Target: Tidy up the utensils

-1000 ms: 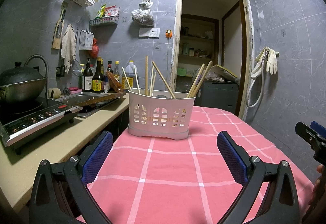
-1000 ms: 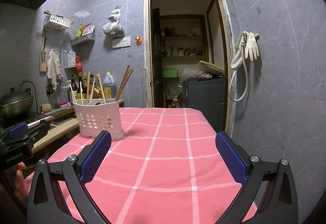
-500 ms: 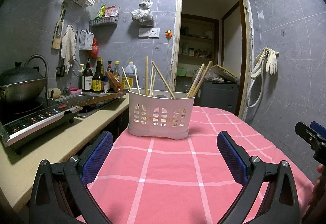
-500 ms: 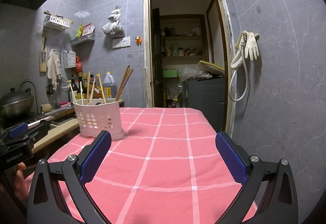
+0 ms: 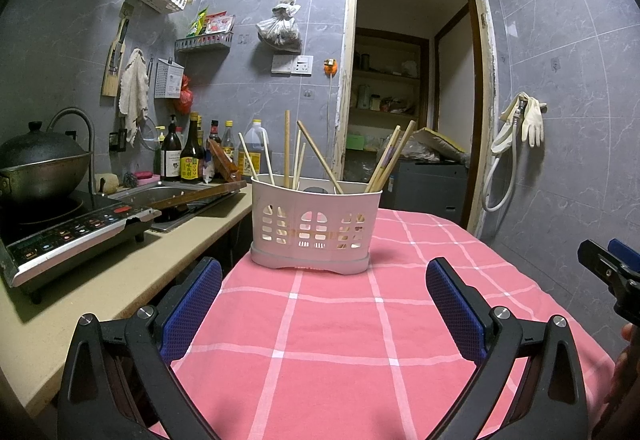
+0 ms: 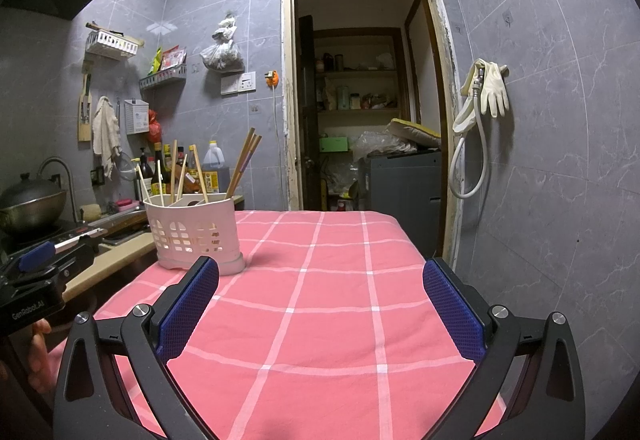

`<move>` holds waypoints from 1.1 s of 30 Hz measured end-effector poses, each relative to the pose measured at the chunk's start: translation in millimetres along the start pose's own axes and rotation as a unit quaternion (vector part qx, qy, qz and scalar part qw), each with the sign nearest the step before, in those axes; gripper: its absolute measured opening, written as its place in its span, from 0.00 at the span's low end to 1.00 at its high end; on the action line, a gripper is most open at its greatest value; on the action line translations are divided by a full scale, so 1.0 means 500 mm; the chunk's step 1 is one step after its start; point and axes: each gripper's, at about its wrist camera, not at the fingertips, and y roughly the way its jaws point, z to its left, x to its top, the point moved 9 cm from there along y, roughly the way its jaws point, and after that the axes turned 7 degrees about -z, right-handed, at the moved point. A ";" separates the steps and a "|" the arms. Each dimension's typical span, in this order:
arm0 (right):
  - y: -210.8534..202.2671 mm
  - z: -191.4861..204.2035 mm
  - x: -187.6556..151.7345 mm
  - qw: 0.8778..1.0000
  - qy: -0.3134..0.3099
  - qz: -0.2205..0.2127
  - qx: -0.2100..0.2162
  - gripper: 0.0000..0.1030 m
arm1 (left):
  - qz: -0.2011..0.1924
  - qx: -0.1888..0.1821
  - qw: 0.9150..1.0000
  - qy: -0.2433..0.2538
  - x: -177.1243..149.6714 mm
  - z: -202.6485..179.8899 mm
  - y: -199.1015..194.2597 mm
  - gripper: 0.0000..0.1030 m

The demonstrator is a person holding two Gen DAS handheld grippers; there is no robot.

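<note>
A white slotted utensil basket (image 5: 316, 228) stands on the pink checked tablecloth (image 5: 328, 328), holding several wooden chopsticks (image 5: 320, 156) that lean in its compartments. My left gripper (image 5: 323, 300) is open and empty, held a short way in front of the basket. My right gripper (image 6: 320, 300) is open and empty over the cloth, with the basket (image 6: 194, 236) ahead to its left and its chopsticks (image 6: 240, 164) upright. The right gripper's tip shows in the left wrist view (image 5: 608, 268).
A beige counter (image 5: 100, 288) runs along the left with an induction cooker (image 5: 72, 236), a wok (image 5: 40, 164), a sink (image 5: 168, 196) and bottles (image 5: 188, 156). An open doorway (image 6: 360, 100) lies behind the table. A grey tiled wall (image 6: 560, 160) is on the right.
</note>
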 end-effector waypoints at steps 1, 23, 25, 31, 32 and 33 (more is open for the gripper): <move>0.000 0.000 0.000 1.000 0.000 0.000 0.000 1.00 | 0.000 0.000 1.000 0.000 0.000 0.000 0.000 0.97; 0.000 -0.001 0.000 1.000 0.001 0.001 0.000 1.00 | -0.001 0.001 1.000 0.000 0.000 -0.001 0.000 0.97; 0.000 0.000 0.000 1.000 0.001 0.001 0.000 1.00 | 0.000 0.003 1.000 0.001 -0.001 0.000 0.002 0.97; 0.000 0.000 0.000 1.000 0.002 0.001 0.000 1.00 | 0.000 0.001 1.000 0.002 -0.005 0.000 0.000 0.97; 0.000 0.000 0.000 1.000 0.002 0.001 0.000 1.00 | -0.001 0.000 1.000 0.004 -0.006 -0.002 -0.001 0.97; 0.000 0.000 0.000 1.000 0.002 0.001 0.000 1.00 | -0.002 0.000 1.000 0.005 -0.007 -0.004 -0.002 0.97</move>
